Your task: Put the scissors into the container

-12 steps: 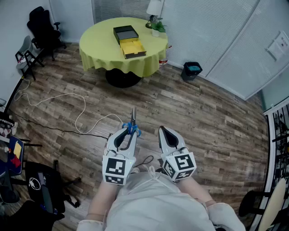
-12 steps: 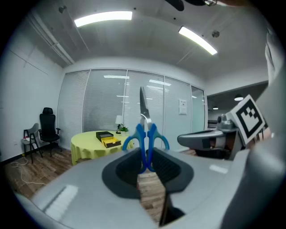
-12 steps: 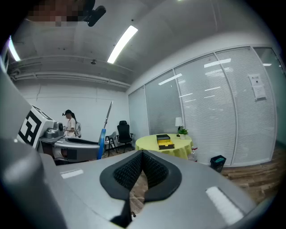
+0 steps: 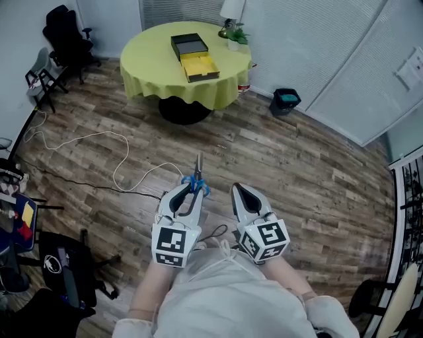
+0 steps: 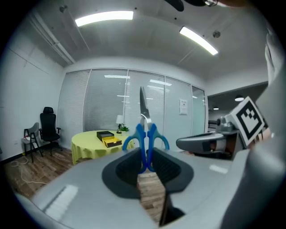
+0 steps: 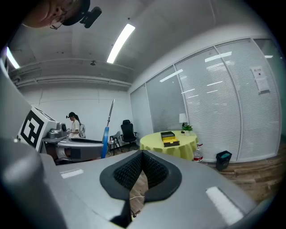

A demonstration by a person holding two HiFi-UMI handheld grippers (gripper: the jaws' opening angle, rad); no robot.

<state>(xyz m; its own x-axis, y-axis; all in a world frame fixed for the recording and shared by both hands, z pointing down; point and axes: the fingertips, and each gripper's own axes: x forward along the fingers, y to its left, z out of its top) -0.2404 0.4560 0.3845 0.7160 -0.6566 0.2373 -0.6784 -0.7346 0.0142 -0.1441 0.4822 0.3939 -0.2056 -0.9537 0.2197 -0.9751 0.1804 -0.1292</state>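
A round bench (image 4: 149, 63) under a yellow-green cloth stands at twelve o'clock on the wooden floor (image 4: 310, 171). At its one o'clock edge sit a potted plant (image 4: 236, 37) and a white lamp (image 4: 230, 9). A black bin (image 4: 285, 100) with a teal liner stands at one o'clock, by the blinds (image 4: 310, 53). A black office chair (image 4: 65, 34) is at eleven o'clock. A white cable (image 4: 99, 140) loops across the floor at nine o'clock.

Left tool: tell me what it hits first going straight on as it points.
Way looks free over the wooden floor. The left tool, gripping the scissors, would probably first reach the yellow table near its right edge; depth is unclear.
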